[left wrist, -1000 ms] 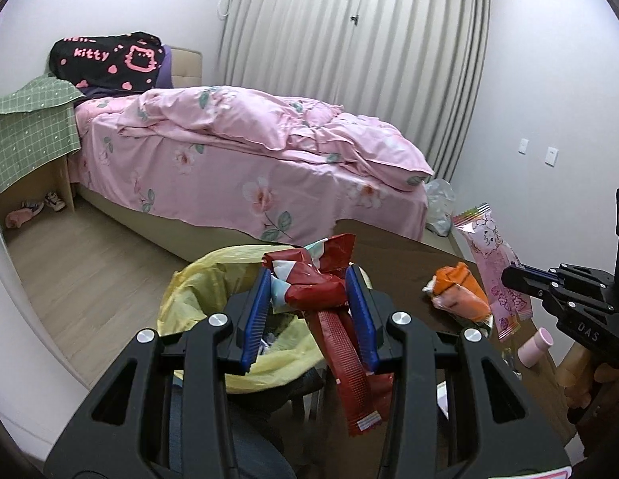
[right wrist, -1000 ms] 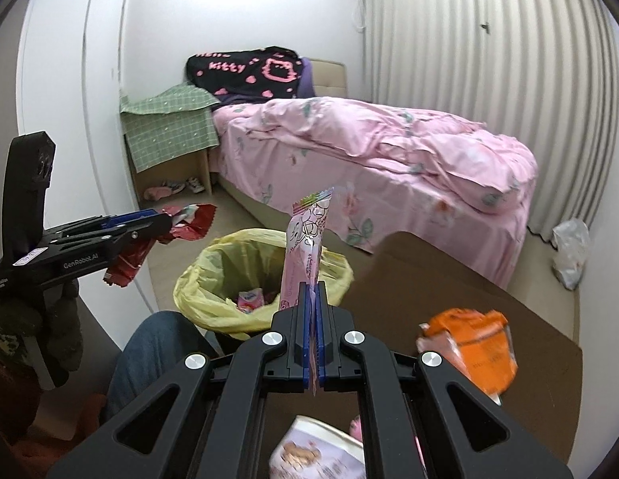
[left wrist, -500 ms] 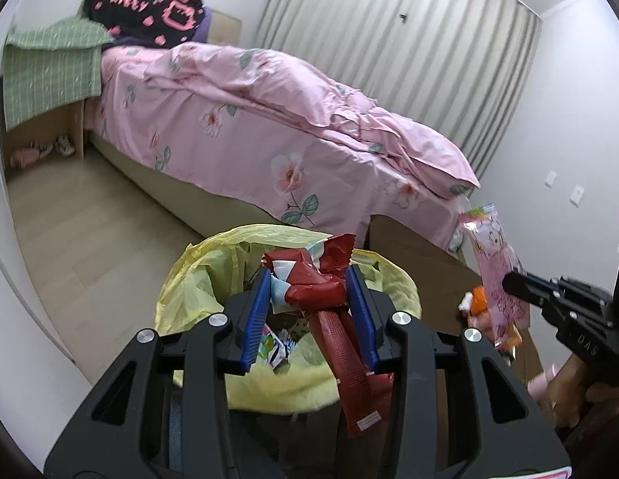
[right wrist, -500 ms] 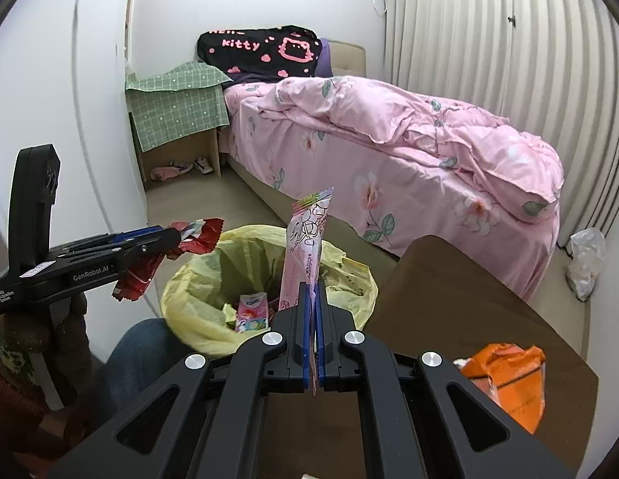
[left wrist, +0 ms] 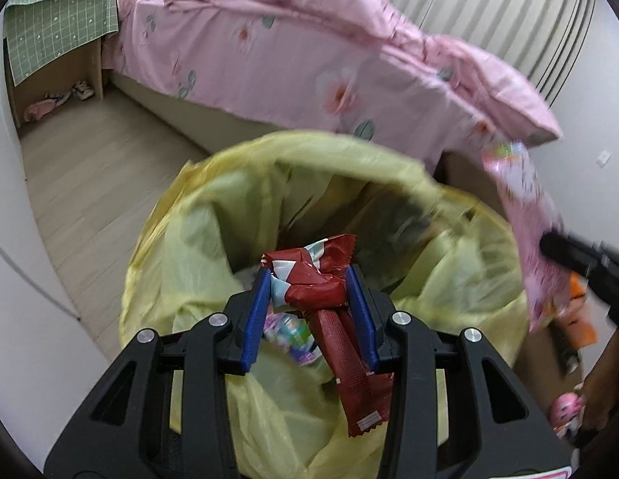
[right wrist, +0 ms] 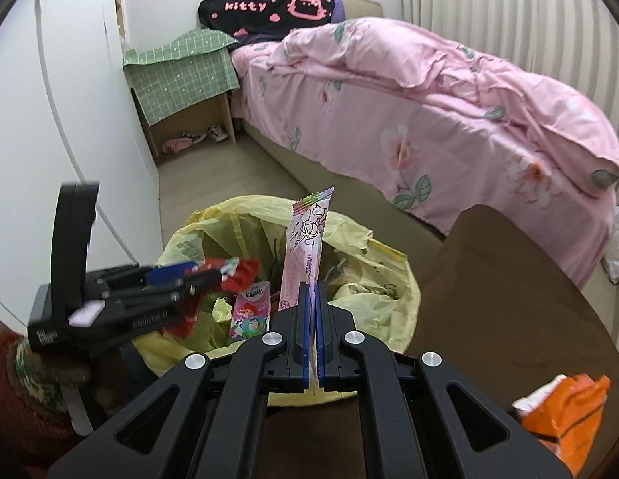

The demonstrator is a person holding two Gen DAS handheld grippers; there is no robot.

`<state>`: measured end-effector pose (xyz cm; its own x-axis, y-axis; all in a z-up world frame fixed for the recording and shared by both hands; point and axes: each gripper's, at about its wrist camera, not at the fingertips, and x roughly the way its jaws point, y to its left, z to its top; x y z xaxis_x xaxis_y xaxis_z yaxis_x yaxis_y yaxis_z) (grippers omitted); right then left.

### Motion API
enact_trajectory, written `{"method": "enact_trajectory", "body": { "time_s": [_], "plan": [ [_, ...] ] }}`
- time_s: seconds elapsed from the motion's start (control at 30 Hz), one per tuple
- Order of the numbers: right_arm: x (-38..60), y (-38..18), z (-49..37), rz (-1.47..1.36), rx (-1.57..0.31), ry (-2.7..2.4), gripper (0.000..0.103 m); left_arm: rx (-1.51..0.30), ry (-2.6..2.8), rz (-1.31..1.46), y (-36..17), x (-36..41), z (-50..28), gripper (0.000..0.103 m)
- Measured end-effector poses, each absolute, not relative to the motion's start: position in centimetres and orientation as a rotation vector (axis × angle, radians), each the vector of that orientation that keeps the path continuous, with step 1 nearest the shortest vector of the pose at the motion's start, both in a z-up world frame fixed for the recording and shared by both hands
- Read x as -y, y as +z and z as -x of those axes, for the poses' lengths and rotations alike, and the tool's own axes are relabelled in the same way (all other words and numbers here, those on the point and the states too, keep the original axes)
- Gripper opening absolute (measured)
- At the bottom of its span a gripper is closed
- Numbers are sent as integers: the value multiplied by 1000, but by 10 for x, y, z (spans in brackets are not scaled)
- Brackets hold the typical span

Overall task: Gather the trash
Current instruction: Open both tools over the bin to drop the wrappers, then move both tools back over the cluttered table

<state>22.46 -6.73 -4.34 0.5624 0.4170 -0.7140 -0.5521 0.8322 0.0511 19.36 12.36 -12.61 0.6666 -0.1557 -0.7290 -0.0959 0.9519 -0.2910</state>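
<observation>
My left gripper (left wrist: 309, 291) is shut on a crumpled red wrapper (left wrist: 315, 275) and holds it over the open mouth of the bin lined with a yellow bag (left wrist: 229, 215). It also shows in the right wrist view (right wrist: 201, 275), above the yellow bag (right wrist: 373, 255). My right gripper (right wrist: 313, 299) is shut on a long pink wrapper (right wrist: 305, 239) that stands upright over the bin's near rim; the pink wrapper also shows in the left wrist view (left wrist: 525, 215). A small pink packet (right wrist: 249, 311) lies inside the bag.
A brown table (right wrist: 509, 291) stands right of the bin, with an orange wrapper (right wrist: 565, 407) on its near right. A bed with a pink duvet (right wrist: 429, 92) fills the back. A nightstand with a green cloth (right wrist: 181, 76) stands at the back left.
Both grippers have moved toward the bin and tilted down. The left one now hangs over the bag's opening with the red wrapper. The right one has come over the rim.
</observation>
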Motion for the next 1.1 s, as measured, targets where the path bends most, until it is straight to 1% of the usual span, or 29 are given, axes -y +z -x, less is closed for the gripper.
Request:
{"method": "enact_trajectory", "body": {
  "time_s": [0.17, 0.4, 0.57, 0.63, 0.67, 0.7, 0.73, 0.8, 1.0, 1.1],
  "plan": [
    [59, -60, -238, 176, -839, 595, 4, -836, -20, 310, -130, -128, -190, 37],
    [53, -70, -248, 143, -873, 608, 5, -799, -76, 454, -117, -144, -186, 37],
    [51, -73, -247, 176, -903, 599, 6, -767, -54, 482, -105, -152, -176, 51],
    [51, -73, -244, 201, -908, 593, 7, -756, -44, 482, -100, -154, -172, 55],
    [52, -71, -242, 209, -904, 589, 8, -752, -40, 484, -98, -155, -171, 56],
    [54, -68, -239, 214, -893, 585, 14, -746, -34, 485, -94, -156, -168, 56],
    [56, -65, -237, 214, -886, 583, 26, -742, -30, 484, -91, -156, -166, 56],
    [63, -57, -232, 197, -866, 596, 38, -728, -26, 483, -83, -155, -161, 56],
    [89, -33, -215, 158, -798, 581, 39, -680, -23, 446, -54, -143, -143, 56],
    [113, -19, -197, 129, -752, 562, 45, -667, -37, 411, -41, -128, -134, 57]
  ]
}}
